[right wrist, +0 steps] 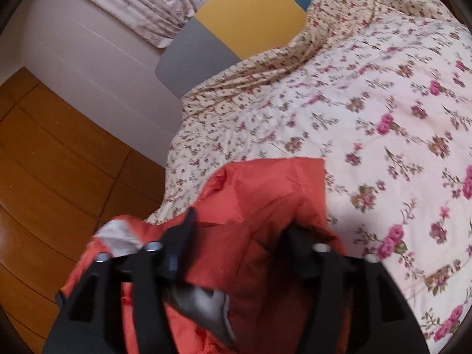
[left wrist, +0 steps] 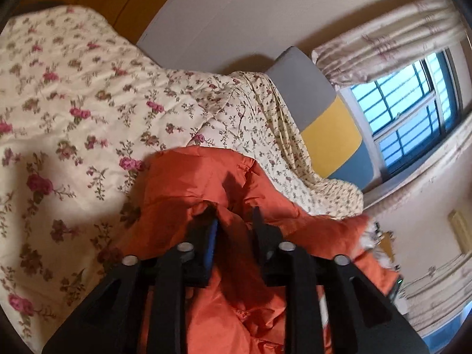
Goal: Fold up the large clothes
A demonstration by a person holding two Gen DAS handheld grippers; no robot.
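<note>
Releasing orange jacket (left wrist: 188,183) onto bed (left wrist: 59,124) | left gripper (left wrist: 234,224), right gripper (right wrist: 239,233) jaws spreading, fabric between | risking snagging, undoing fold.

1. The left gripper (left wrist: 236,221) points down at the orange jacket (left wrist: 188,177), jaws slightly parted around a fold of it.
2. The right gripper (right wrist: 239,233) points down over the jacket, jaws spread wide, fabric between them.

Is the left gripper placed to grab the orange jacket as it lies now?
Probably yes: the left gripper has a fold of the orange jacket already between its parted fingers, and nothing lies in the way on the floral bedspread.
</note>
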